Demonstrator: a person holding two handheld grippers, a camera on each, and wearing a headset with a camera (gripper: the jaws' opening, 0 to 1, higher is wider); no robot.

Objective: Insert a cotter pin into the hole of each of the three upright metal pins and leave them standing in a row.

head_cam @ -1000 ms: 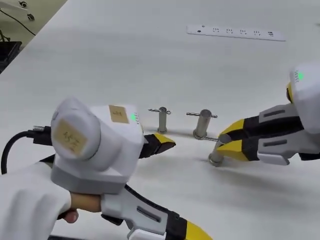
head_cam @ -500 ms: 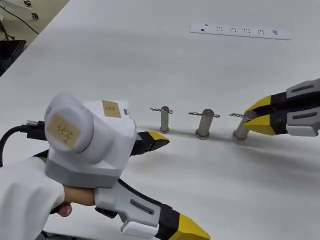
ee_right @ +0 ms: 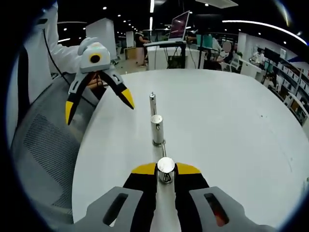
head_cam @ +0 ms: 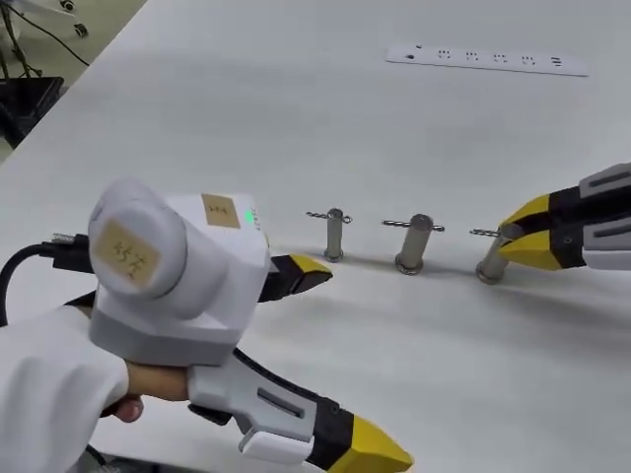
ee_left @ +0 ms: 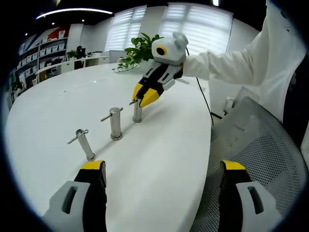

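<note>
Three upright metal pins stand in a row on the white table, each with a cotter pin through its top: the left pin [head_cam: 335, 235], the middle pin [head_cam: 414, 244] and the right pin [head_cam: 491, 261]. My right gripper [head_cam: 508, 244] is shut on the right pin [ee_right: 165, 166], whose head sits between the yellow tips, and the other two [ee_right: 157, 128] [ee_right: 152, 101] line up beyond it. My left gripper [head_cam: 345, 365] hangs open in front of the left pin [ee_left: 85, 145], jaws wide apart [ee_left: 161, 166] and holding nothing.
A white power strip [head_cam: 488, 61] lies at the far side of the table. A grey mesh chair [ee_left: 251, 140] stands off the near edge. Office desks and plants are far behind. The table edge runs close to my left gripper.
The right gripper carried the third pin from in front of the middle pin out to the right, into line with the other two. The left gripper stayed open and barely moved.
</note>
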